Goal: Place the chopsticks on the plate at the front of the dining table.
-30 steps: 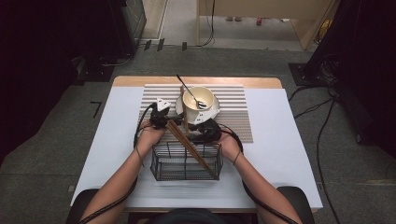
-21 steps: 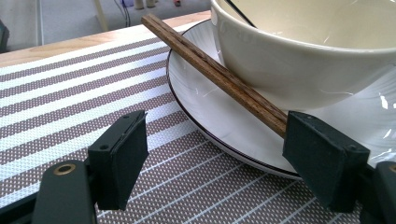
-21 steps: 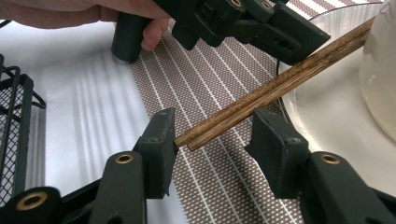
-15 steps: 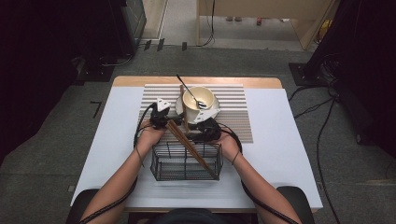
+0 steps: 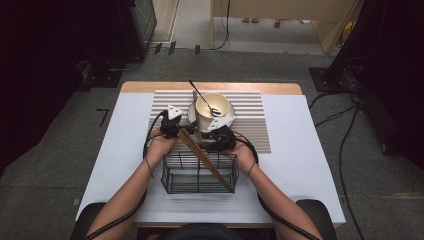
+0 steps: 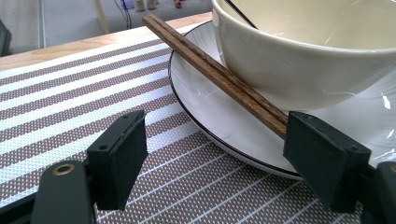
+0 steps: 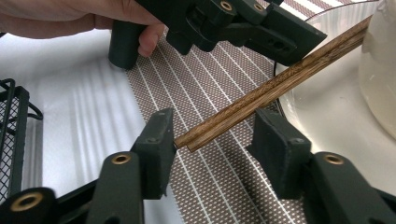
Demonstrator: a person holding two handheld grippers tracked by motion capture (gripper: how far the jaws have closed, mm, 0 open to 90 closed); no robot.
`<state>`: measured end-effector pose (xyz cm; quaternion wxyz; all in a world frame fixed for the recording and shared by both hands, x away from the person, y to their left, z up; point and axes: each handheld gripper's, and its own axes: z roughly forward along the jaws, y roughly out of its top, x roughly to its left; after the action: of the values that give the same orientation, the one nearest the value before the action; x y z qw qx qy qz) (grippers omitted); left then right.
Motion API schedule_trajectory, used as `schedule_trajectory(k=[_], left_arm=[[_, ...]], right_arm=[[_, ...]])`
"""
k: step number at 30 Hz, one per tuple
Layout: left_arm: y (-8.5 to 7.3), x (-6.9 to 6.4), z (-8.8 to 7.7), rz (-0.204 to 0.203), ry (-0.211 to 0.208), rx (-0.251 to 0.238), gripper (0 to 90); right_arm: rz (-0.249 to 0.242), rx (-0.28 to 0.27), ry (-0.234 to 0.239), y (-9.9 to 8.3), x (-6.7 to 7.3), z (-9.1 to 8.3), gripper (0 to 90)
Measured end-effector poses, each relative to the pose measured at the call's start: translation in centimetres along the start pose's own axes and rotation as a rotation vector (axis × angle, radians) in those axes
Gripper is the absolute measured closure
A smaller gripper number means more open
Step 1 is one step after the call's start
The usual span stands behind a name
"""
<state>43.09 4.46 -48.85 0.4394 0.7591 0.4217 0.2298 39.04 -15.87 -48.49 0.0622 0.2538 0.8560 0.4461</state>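
A pair of brown chopsticks (image 5: 196,119) rests on the rim of a white saucer (image 6: 210,109) beside a cream bowl (image 5: 212,106) that holds a spoon (image 5: 199,92). My left gripper (image 6: 217,140) is open wide at the saucer's edge, its right jaw against the chopsticks (image 6: 210,65). From the opposite side, my right gripper (image 7: 217,133) has the near ends of the chopsticks (image 7: 280,81) between its jaws. Those jaws have just opened a little and are half open. The ends touch the left jaw, and a gap shows before the right one. In the high view, the left gripper (image 5: 184,128) and right gripper (image 5: 204,142) meet just in front of the bowl.
A black wire basket (image 5: 200,176) stands close in front of my hands, with a second pair of chopsticks (image 5: 207,162) lying slantwise across it. The bowl and saucer sit on a striped placemat (image 5: 250,120) on the white table (image 5: 300,170). The basket's wall (image 7: 11,135) also appears in the right gripper view.
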Motion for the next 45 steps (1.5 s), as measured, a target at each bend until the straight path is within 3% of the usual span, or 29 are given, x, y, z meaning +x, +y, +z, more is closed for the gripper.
schedule_trajectory(k=[16, 24, 29, 35, 42, 45], left_arm=[[0.4, 0.3, -0.7, 0.007, -0.011, 0.018, 21.8], [0.9, 0.4, -1.6, 0.034, -0.026, 0.034, 21.8], [1.2, 0.6, -2.1, 0.026, -0.045, 0.05, 21.8], [1.2, 0.4, -2.7, 0.053, -0.067, 0.076, 21.8], [1.1, 0.1, -3.3, 0.118, -0.083, 0.091, 21.8], [1.0, 0.0, -3.4, 0.117, -0.092, 0.096, 21.8]], right_arm=[[0.039, 0.023, 0.037, 0.3, -0.2, -1.2, 31.2], [0.052, 0.026, 0.046, 0.4, -0.1, -2.3, 28.8], [0.045, 0.024, 0.047, 0.5, -0.1, -2.9, 28.1], [0.036, 0.037, 0.03, 0.7, -0.1, -3.4, 28.0], [0.031, 0.056, 0.002, 0.4, -0.3, -3.9, 28.0], [0.022, 0.062, -0.001, 0.4, -0.4, -4.1, 28.0]])
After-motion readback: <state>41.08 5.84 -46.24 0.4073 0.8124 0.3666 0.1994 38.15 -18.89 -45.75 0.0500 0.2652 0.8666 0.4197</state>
